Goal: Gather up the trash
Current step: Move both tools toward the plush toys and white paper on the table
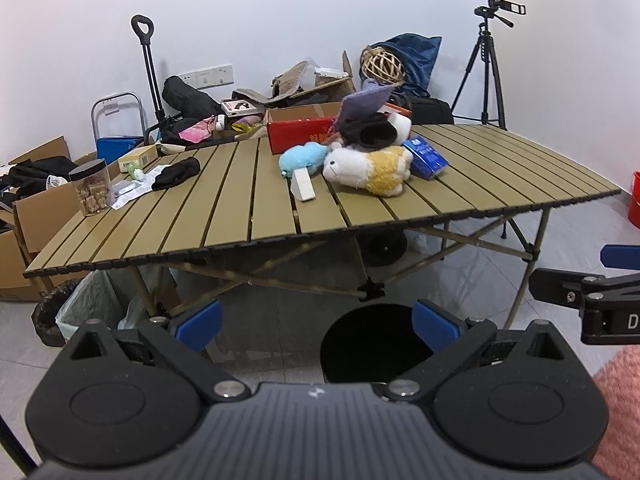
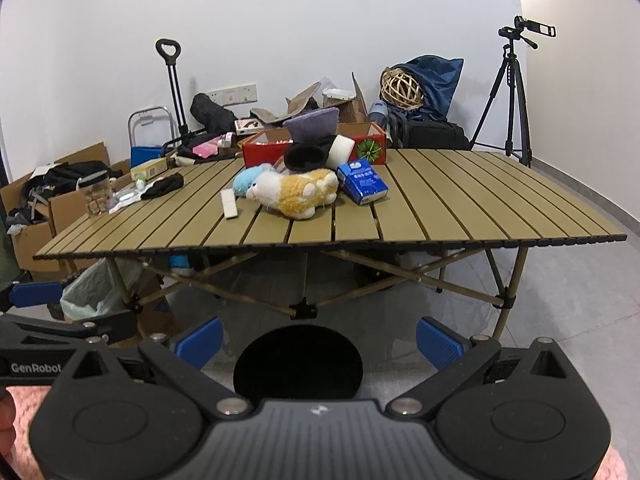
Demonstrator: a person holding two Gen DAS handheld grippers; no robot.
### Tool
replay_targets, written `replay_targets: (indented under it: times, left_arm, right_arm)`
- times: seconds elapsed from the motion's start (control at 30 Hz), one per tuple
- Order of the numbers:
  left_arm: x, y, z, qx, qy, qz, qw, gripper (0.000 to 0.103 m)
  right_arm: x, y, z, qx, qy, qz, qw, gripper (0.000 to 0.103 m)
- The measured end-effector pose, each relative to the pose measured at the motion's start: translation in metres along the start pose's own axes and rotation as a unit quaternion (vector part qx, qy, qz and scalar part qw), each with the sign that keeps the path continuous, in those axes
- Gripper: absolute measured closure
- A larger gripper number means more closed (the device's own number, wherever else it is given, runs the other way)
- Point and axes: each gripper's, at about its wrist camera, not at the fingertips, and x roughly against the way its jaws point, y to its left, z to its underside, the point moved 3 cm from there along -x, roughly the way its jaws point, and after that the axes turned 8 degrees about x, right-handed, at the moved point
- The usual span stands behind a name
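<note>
Both tongs gape wide and hold nothing: left tongs [image 1: 318, 326], right tongs [image 2: 319, 344]. Below them stands a black bin [image 2: 298, 362] on the floor, just before the counter [image 2: 460, 200]. On the slats lie a white paper scrap [image 1: 132, 190] beside a black cloth [image 1: 176, 174], a jar [image 1: 91, 187], a small white box [image 2: 229, 204], 2 plush toys [image 2: 294, 192] and a blue packet [image 2: 362, 182], none blocked. Only the left view shows a red bucket [image 1: 634, 200]; the right view shows a bagged bin [image 2: 94, 292] under the counter more fully.
</note>
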Motion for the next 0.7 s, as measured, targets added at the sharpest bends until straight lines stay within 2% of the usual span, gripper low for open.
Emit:
replay_targets:
  times: [0.7]
  left_arm:
    - [-0.073,0.004,-0.053,0.040,-0.029,-0.015,0.9987,0.000]
  right_arm:
    - [-0.083,-0.025,-0.048,-0.031,-0.029,0.010,0.999,0.000]
